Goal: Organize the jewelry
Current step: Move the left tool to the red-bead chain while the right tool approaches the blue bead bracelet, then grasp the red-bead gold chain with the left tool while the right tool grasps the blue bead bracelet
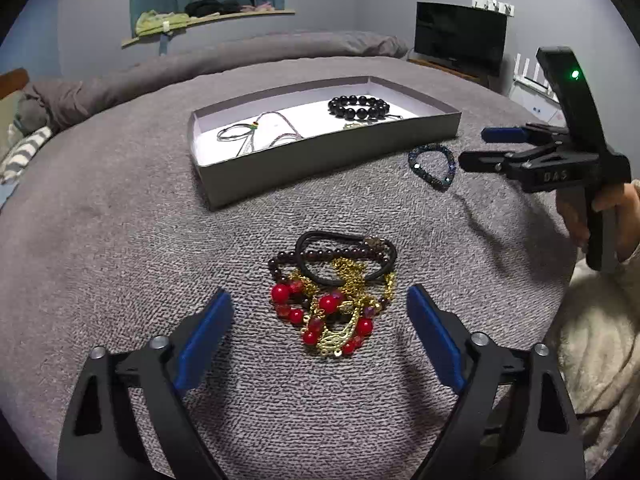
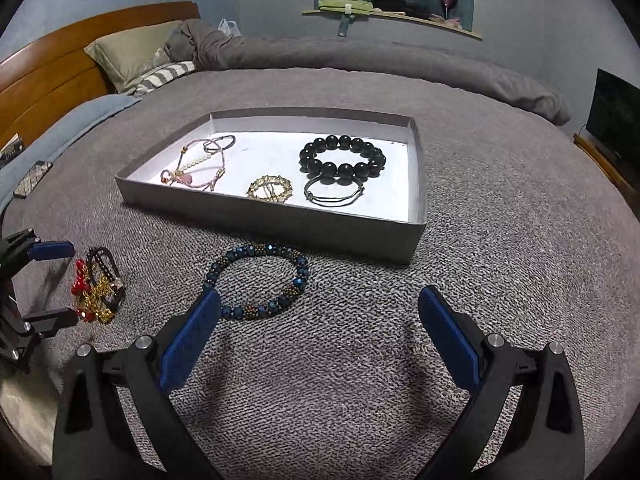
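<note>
Between the wide-open, empty jaws of the left gripper (image 1: 320,316) lies a tangled jewelry heap (image 1: 334,296); closing may lift several snagged pieces together, while the right gripper (image 2: 320,322), equally open and empty, hangs just short of the blue bracelet (image 2: 256,280).

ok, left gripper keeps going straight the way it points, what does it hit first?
Likely the tangled jewelry pile, which lies between the open fingers of the left gripper on the grey blanket. Depth is unclear.

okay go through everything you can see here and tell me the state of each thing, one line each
Left hand-held gripper: open, empty, jaws either side of the tangle.
Right hand-held gripper: open, empty.
Tray: lidless, partly filled.
Black bead bracelet: in tray.
Blue bead bracelet: on blanket, outside tray.
Red-and-gold tangle: heaped on blanket, unsorted.
</note>
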`<action>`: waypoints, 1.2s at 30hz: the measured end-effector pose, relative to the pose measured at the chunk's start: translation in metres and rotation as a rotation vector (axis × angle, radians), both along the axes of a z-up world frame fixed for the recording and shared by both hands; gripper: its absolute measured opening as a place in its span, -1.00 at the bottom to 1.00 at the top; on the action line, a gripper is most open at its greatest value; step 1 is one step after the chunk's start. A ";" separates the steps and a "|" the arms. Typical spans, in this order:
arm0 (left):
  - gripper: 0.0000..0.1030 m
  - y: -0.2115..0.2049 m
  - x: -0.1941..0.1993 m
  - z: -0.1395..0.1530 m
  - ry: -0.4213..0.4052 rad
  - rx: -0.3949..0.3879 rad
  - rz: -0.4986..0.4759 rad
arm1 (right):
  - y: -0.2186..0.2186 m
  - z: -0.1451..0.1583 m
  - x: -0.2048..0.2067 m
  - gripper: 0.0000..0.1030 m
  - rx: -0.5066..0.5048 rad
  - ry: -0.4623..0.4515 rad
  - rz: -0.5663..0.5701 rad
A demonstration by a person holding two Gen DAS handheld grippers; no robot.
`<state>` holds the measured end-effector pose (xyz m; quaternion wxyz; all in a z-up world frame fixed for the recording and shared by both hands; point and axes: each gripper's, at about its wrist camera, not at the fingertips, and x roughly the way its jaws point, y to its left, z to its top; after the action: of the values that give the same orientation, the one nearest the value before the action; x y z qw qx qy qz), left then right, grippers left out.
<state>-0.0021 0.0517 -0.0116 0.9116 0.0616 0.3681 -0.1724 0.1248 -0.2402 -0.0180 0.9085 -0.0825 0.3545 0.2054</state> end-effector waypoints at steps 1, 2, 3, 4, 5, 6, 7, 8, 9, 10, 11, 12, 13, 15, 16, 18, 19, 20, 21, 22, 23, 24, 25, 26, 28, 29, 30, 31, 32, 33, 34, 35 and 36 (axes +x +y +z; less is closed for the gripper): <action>0.69 0.000 -0.001 0.000 -0.002 0.000 0.001 | 0.000 -0.001 0.000 0.89 0.000 0.003 0.001; 0.58 0.000 -0.001 0.000 0.000 -0.003 -0.003 | 0.000 -0.001 0.001 0.89 0.001 0.005 0.002; 0.44 -0.001 -0.001 0.000 0.006 -0.006 -0.009 | 0.000 -0.001 0.001 0.89 0.001 0.005 0.003; 0.16 -0.001 0.000 -0.001 0.014 -0.007 -0.012 | 0.000 -0.001 0.000 0.89 0.001 0.004 0.004; -0.03 -0.002 0.001 -0.003 0.028 0.000 -0.012 | 0.000 -0.001 0.001 0.89 0.001 0.004 0.005; -0.07 -0.002 0.001 -0.004 0.034 0.007 -0.009 | 0.000 -0.001 0.000 0.89 0.001 0.004 0.007; -0.11 -0.002 0.001 -0.005 0.034 0.009 -0.008 | 0.000 -0.001 0.000 0.89 0.001 0.005 0.011; -0.13 -0.001 0.000 -0.004 0.031 0.010 -0.009 | 0.001 -0.001 0.000 0.89 0.000 0.005 0.015; -0.16 -0.001 -0.001 -0.003 0.028 0.013 -0.008 | 0.002 -0.001 0.000 0.89 -0.003 0.004 0.016; -0.21 -0.001 -0.002 -0.003 0.027 0.019 -0.005 | 0.002 -0.001 -0.001 0.89 -0.006 0.003 0.018; -0.23 0.000 -0.003 -0.003 0.026 0.022 -0.005 | 0.003 -0.001 -0.001 0.89 -0.007 0.002 0.020; -0.23 0.000 -0.005 -0.002 0.024 0.024 -0.005 | 0.003 -0.001 -0.001 0.89 -0.009 0.000 0.023; -0.23 0.001 -0.007 -0.001 0.021 0.026 -0.003 | 0.004 -0.001 -0.002 0.89 -0.010 -0.001 0.025; -0.24 0.002 -0.010 -0.001 0.022 0.031 -0.006 | 0.005 -0.001 -0.002 0.89 -0.011 -0.002 0.031; -0.25 0.001 -0.011 -0.001 0.022 0.034 -0.010 | 0.006 -0.002 -0.002 0.89 -0.013 -0.002 0.033; -0.44 -0.001 -0.012 -0.003 0.027 0.046 -0.020 | 0.008 -0.003 -0.003 0.88 -0.021 -0.002 0.040; -0.56 -0.003 -0.011 -0.004 0.034 0.054 -0.024 | 0.009 -0.003 -0.003 0.87 -0.025 -0.002 0.045; -0.68 -0.004 -0.009 -0.006 0.045 0.059 -0.030 | 0.010 -0.003 -0.004 0.83 -0.029 -0.002 0.050; -0.68 -0.006 -0.009 -0.007 0.047 0.062 -0.035 | 0.011 -0.004 -0.004 0.79 -0.034 -0.004 0.053; -0.69 -0.006 -0.009 -0.007 0.046 0.063 -0.037 | 0.012 -0.004 -0.004 0.70 -0.040 -0.007 0.054; -0.69 -0.007 -0.009 -0.007 0.046 0.062 -0.039 | 0.013 -0.005 -0.004 0.59 -0.045 -0.011 0.053; -0.69 -0.006 -0.008 -0.007 0.049 0.058 -0.037 | 0.013 -0.005 -0.004 0.54 -0.049 -0.012 0.052; -0.70 -0.004 -0.008 -0.007 0.051 0.053 -0.032 | 0.013 -0.006 -0.003 0.39 -0.049 -0.010 0.051; -0.72 -0.003 -0.008 -0.006 0.050 0.045 -0.027 | 0.013 -0.006 -0.002 0.24 -0.043 -0.004 0.047; -0.74 -0.001 -0.008 -0.005 0.046 0.036 -0.021 | 0.011 -0.008 0.002 0.07 -0.030 0.014 0.041; -0.78 -0.001 -0.008 -0.005 0.046 0.034 -0.018 | 0.011 -0.009 0.003 0.01 -0.023 0.023 0.038; -0.78 0.000 -0.008 -0.005 0.045 0.033 -0.017 | 0.011 -0.010 0.005 0.01 -0.018 0.028 0.033; -0.79 0.000 -0.008 -0.004 0.043 0.032 -0.014 | 0.013 -0.010 0.005 0.00 -0.019 0.028 0.031; -0.79 0.000 -0.008 -0.004 0.040 0.028 -0.014 | 0.014 -0.011 0.005 -0.02 -0.025 0.026 0.032; -0.79 0.000 -0.008 -0.003 0.038 0.027 -0.014 | 0.018 -0.012 0.005 -0.03 -0.038 0.017 0.031; -0.79 0.000 -0.008 -0.002 0.034 0.022 -0.015 | 0.020 -0.012 0.005 -0.11 -0.044 0.014 0.033; -0.79 0.000 -0.008 -0.001 0.032 0.019 -0.017 | 0.023 -0.013 0.004 -0.23 -0.051 0.013 0.038; -0.79 0.000 -0.008 -0.001 0.031 0.016 -0.017 | 0.024 -0.013 0.004 -0.31 -0.056 0.011 0.041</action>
<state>-0.0105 0.0517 -0.0126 0.9037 0.0694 0.3832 -0.1779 0.1287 -0.2162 -0.0315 0.8994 -0.1139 0.3634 0.2145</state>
